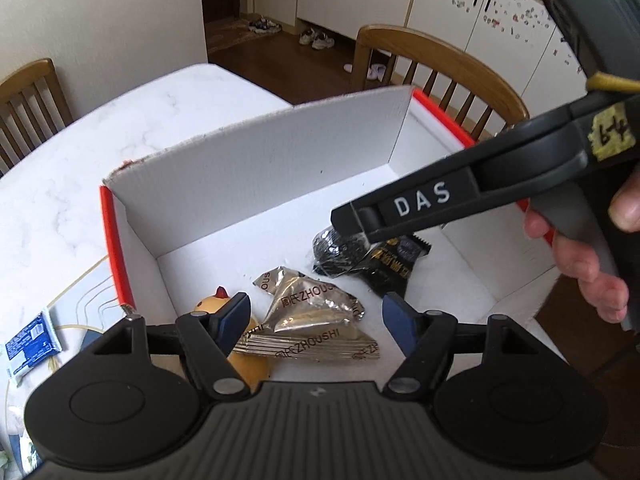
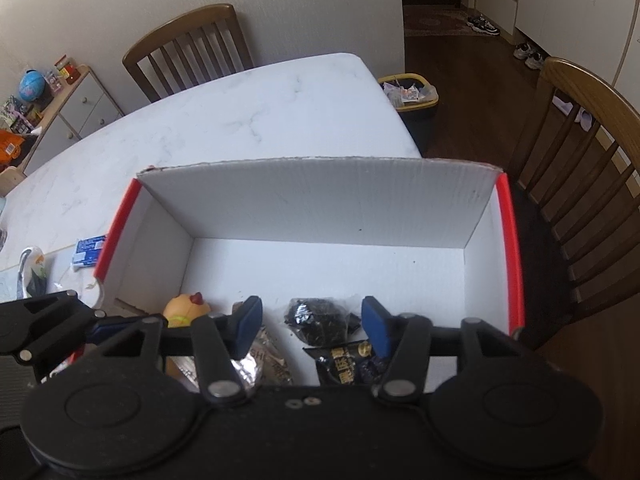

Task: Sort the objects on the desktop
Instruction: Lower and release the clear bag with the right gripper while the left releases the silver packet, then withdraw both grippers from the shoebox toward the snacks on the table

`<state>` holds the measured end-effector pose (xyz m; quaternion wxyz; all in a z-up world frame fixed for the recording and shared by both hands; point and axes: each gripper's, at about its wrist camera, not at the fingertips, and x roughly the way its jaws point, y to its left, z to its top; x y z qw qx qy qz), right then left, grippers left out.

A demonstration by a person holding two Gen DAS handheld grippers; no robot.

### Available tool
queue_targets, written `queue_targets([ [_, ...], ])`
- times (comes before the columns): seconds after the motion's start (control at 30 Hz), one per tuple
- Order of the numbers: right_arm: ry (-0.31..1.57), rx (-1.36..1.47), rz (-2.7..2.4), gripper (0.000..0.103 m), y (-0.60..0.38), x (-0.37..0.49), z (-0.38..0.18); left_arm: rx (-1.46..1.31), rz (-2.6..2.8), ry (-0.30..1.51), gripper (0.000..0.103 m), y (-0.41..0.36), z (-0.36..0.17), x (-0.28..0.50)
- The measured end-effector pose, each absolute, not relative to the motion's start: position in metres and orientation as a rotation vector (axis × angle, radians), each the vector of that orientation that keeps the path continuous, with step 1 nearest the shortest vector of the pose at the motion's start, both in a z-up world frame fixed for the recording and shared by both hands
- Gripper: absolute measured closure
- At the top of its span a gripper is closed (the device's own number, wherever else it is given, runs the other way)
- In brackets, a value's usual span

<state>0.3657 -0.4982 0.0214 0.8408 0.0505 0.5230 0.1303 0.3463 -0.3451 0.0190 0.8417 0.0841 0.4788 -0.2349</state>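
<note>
Snack packets: silver packets [image 1: 316, 320], black packets [image 2: 332, 336] and yellow duck toy [image 1: 212, 308] lie in box [image 1: 260, 152] | left gripper [image 1: 316, 320], right gripper [image 2: 312, 324]: both agape, empty, above box | risk: blue packet [image 1: 30, 340] on table [image 1: 80, 168] overlooked; grippers close together, may collide.

The left gripper [image 1: 314, 322] hid most of the yellow chick toy [image 1: 208, 306] inside the box [image 1: 280, 160]. The blue packet [image 1: 30, 340] (lettering too small to read) lay beside it, and the black snack packet [image 2: 348, 364] was half covered.
</note>
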Motion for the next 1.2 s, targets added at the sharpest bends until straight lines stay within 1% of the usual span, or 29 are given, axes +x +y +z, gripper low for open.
queue_targets([
  [0.33,1.02,0.085,0.272,0.048,-0.498,0.332,0.045,0.133,-0.481,0.914,0.031,-0.335,0.05,0.315],
  [0.7,0.888,0.1,0.243,0.046,-0.495,0.286,0.069,0.063,-0.422,0.765,0.031,-0.294,0.081,0.271],
  [1.0,0.812,0.111,0.222,0.045,-0.477,0.248,0.081,0.061,-0.425,0.703,0.031,-0.26,0.091,0.235],
  [1.17,0.778,0.109,0.203,0.042,-0.463,0.231,0.084,0.065,-0.443,0.677,0.031,-0.241,0.094,0.22],
  [1.2,0.769,0.113,0.198,0.039,-0.46,0.227,0.084,0.067,-0.441,0.668,0.029,-0.236,0.094,0.216],
])
